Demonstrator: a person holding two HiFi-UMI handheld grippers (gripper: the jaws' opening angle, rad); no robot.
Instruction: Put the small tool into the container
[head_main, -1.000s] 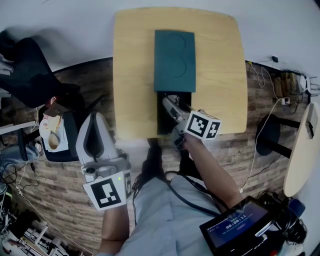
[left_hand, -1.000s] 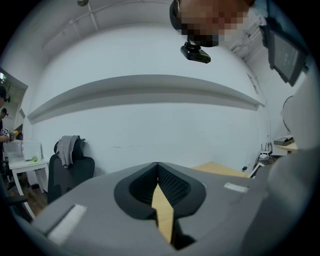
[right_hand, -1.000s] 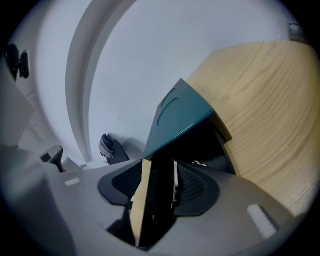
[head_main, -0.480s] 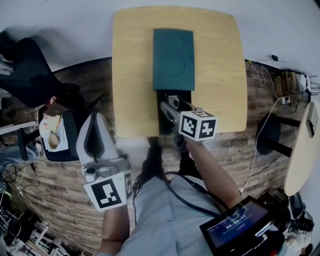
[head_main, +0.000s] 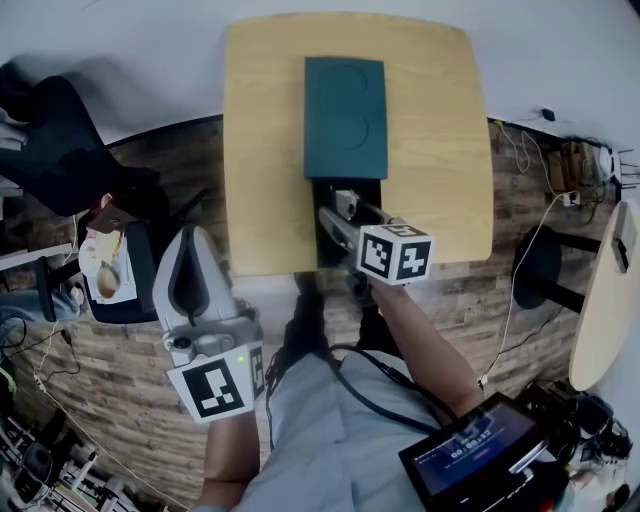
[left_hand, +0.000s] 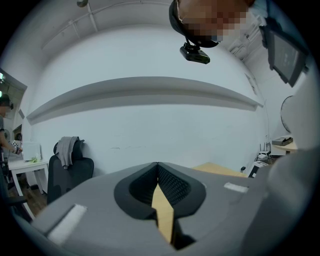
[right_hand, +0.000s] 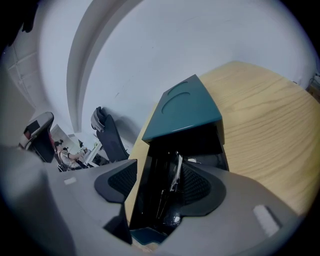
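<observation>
Broadly, the wooden table (head_main: 260, 150) fills the head view, and on it a teal lid (head_main: 345, 100) lies slid toward 12 o'clock. That leaves the black container (head_main: 328, 255) uncovered at the table's 6 o'clock edge.

The left gripper (head_main: 188, 280) hangs off the table at about 8 o'clock from the container, well apart from it. In its own view its tongs (left_hand: 158, 172) meet at the tips with nothing between them.

The right gripper (head_main: 340, 208) tips down over the open mouth. Its tongs (right_hand: 159, 187) stand wide and have just been opening, the pads on either side of the dark well and pressing on nothing.

Between them, down inside the container (right_hand: 150, 180) just short of the lid's edge (right_hand: 185, 107), a slim pale-edged piece runs from 12 to 6 o'clock. This looks to be the small tool (right_hand: 176, 172), though the shadow hides its lower end.

The step in hand appears to be the release. To finish it well, the tongs should stay wide and leave along the line they point, back toward 6 o'clock and upward, so that neither pad drags the tool or catches the container's wall. Any sideways sweep toward 3 or 9 o'clock risks nudging the box along the table edge. It is worth checking that the tool lies wholly below the rim before the lid is touched.
</observation>
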